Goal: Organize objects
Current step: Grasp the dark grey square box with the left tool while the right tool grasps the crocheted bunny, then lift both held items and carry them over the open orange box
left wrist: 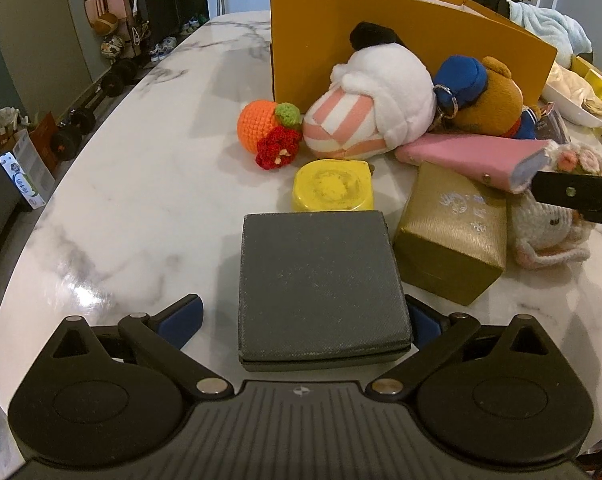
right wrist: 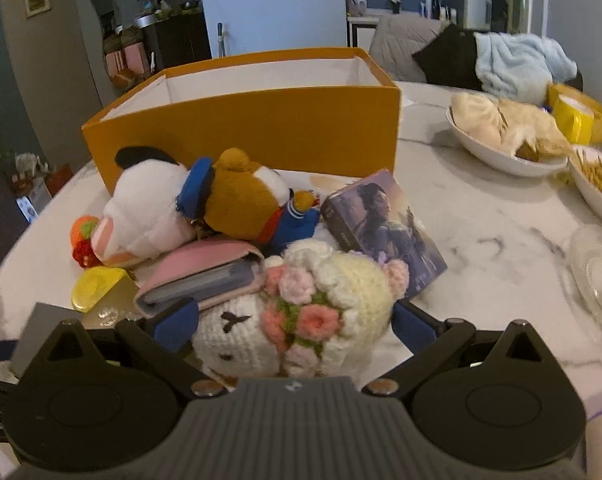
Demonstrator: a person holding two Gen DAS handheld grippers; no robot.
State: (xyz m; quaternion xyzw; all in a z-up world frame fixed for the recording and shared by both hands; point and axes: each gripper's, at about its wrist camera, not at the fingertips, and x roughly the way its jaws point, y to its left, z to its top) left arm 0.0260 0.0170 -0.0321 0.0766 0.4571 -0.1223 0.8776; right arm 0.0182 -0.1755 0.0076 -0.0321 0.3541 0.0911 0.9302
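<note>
My left gripper (left wrist: 305, 320) is open around a flat dark grey box (left wrist: 321, 284) on the marble table; its left pad stands apart from the box. Beyond it lie a yellow lid (left wrist: 333, 186), a gold box (left wrist: 453, 232), a pink wallet (left wrist: 473, 156), an orange crochet fruit (left wrist: 261, 124), a white plush (left wrist: 381, 96) and a brown bear plush (left wrist: 489, 100). My right gripper (right wrist: 295, 326) is open around a crochet bunny (right wrist: 297, 316) with a flower crown; both pads sit at its sides. An orange box (right wrist: 261, 120) stands open behind the pile.
A purple book (right wrist: 385, 232) lies right of the pile. White bowls of food (right wrist: 505, 136) and a glass dish (right wrist: 597, 272) stand at the right. The right gripper's arm (left wrist: 577, 196) crosses the left wrist view. The table edge (left wrist: 41, 216) curves at the left.
</note>
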